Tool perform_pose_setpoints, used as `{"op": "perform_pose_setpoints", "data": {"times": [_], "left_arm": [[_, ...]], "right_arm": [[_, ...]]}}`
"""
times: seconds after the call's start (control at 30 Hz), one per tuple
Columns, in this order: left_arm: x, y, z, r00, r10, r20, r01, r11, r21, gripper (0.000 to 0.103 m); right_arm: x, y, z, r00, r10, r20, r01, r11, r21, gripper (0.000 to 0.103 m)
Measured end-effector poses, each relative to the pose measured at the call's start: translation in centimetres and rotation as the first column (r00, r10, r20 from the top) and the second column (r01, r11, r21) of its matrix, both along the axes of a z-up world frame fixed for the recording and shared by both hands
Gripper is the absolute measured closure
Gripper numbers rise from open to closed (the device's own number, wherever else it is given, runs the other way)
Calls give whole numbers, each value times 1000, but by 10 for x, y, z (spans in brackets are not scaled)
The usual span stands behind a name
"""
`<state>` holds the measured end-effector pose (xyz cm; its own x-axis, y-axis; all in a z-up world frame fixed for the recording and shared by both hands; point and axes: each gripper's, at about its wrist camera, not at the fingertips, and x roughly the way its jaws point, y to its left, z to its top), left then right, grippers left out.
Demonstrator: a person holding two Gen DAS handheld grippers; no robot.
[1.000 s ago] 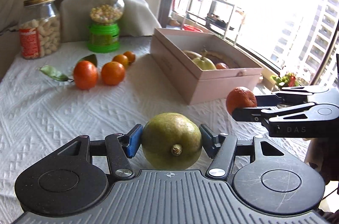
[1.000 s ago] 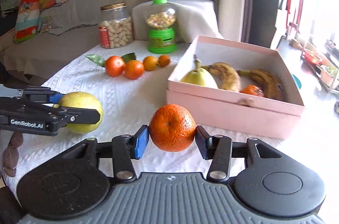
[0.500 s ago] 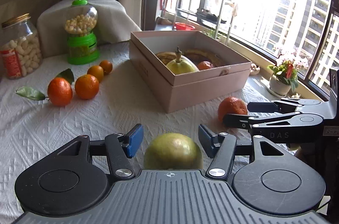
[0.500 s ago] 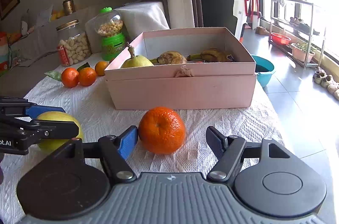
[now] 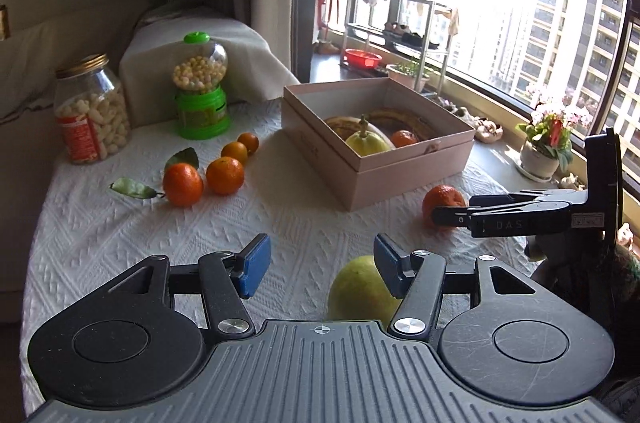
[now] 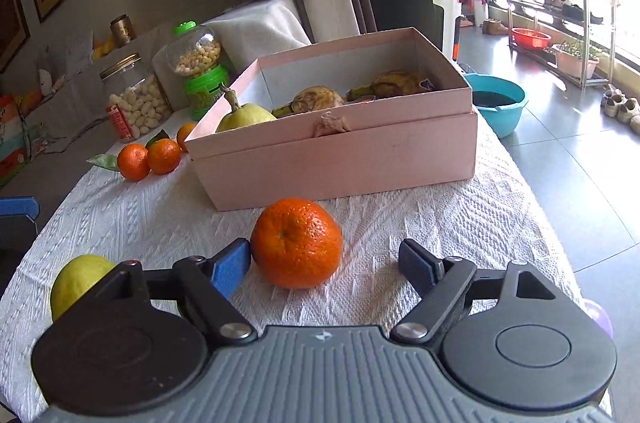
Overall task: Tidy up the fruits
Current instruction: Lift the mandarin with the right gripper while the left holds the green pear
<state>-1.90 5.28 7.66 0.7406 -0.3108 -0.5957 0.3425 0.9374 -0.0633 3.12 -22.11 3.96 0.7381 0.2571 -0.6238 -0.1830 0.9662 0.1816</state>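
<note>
A yellow-green round fruit [image 5: 360, 293] lies on the white cloth, just under the right finger of my left gripper [image 5: 320, 263], which is open and holds nothing. An orange [image 6: 296, 243] rests on the cloth between the fingers of my right gripper [image 6: 324, 265]. Its jaws are opening: the left pad is close beside the orange and the right pad is well clear. The pink box [image 6: 340, 159] behind it holds a pear [image 6: 244, 115], bananas and a small orange. The left wrist view shows the right gripper [image 5: 452, 209] side-on at that orange [image 5: 442, 201].
Several loose oranges [image 5: 182, 183] with leaves lie left of the box. A snack jar [image 5: 90, 111] and a green candy dispenser [image 5: 200, 87] stand at the back. A flower pot [image 5: 544, 147] sits on the sill. The table's right edge drops to the floor, where a teal basin [image 6: 496, 103] sits.
Both grippers have opened and let go of their fruit, which now lies on the cloth. The left gripper has lifted and pulled back from the green fruit. The right has lowered its orange.
</note>
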Motion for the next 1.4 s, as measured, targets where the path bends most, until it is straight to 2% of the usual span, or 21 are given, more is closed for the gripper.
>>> {"op": "perform_pose_setpoints", "data": {"times": [0.07, 0.13, 0.17, 0.3, 0.4, 0.5, 0.6, 0.7, 0.77, 0.87, 0.9, 1.0, 1.1, 1.2, 1.27, 1.4], "left_arm": [[1, 5, -1, 999, 33, 3, -33, 999, 0, 41], [6, 10, -4, 998, 64, -5, -64, 998, -23, 41], [10, 12, -6, 997, 81, -14, -81, 996, -35, 41], [16, 17, -13, 993, 115, -22, -116, 990, -83, 41], [13, 21, -12, 994, 110, -12, -111, 990, -92, 41], [10, 30, -10, 992, 126, -3, -126, 988, -91, 41], [8, 36, -7, 993, 122, 5, -120, 987, -110, 41], [5, 29, -5, 998, 55, 17, -53, 992, -110, 41], [2, 17, -5, 1000, -24, 14, 26, 993, -112, 41], [-5, -9, -11, 985, -171, -3, 170, 983, -62, 41], [-9, -19, -14, 982, -191, -6, 191, 982, -10, 47], [-16, -34, -23, 976, -216, -14, 216, 969, 117, 48], [-18, -33, -26, 973, -230, -26, 232, 963, 135, 47], [-13, -23, -22, 983, -184, -21, 185, 976, 111, 47], [-6, -9, -17, 993, -114, -12, 115, 990, 78, 47], [5, 22, -9, 999, 45, -10, -45, 999, -23, 48]], "right_arm": [[-11, 3, 8, 999, 8, 53, -6, 999, -37, 21], [-21, 12, 23, 994, 60, 89, -54, 996, -65, 21], [-24, 16, 32, 991, 91, 98, -86, 995, -51, 21], [-32, 46, 44, 959, 274, 73, -276, 961, 20, 21], [-33, 79, 32, 933, 357, 37, -356, 934, -23, 22], [-35, 91, 28, 923, 379, 63, -377, 925, -43, 21], [-28, 84, 28, 942, 327, 80, -324, 944, -57, 21], [-17, 64, 26, 972, 227, 67, -225, 973, -42, 22], [-16, 54, 27, 975, 211, 75, -208, 977, -38, 23], [-16, 59, 26, 972, 224, 71, -219, 974, -60, 23], [-17, 63, 24, 970, 232, 75, -226, 971, -82, 23], [-21, 71, 20, 965, 246, 89, -234, 963, -131, 23], [-21, 70, 21, 964, 247, 95, -233, 962, -141, 23], [-22, 60, 27, 964, 246, 101, -239, 968, -75, 23], [-26, 55, 33, 957, 266, 118, -263, 964, -41, 23], [-42, 65, 39, 920, 367, 137, -360, 930, -71, 23]]}}
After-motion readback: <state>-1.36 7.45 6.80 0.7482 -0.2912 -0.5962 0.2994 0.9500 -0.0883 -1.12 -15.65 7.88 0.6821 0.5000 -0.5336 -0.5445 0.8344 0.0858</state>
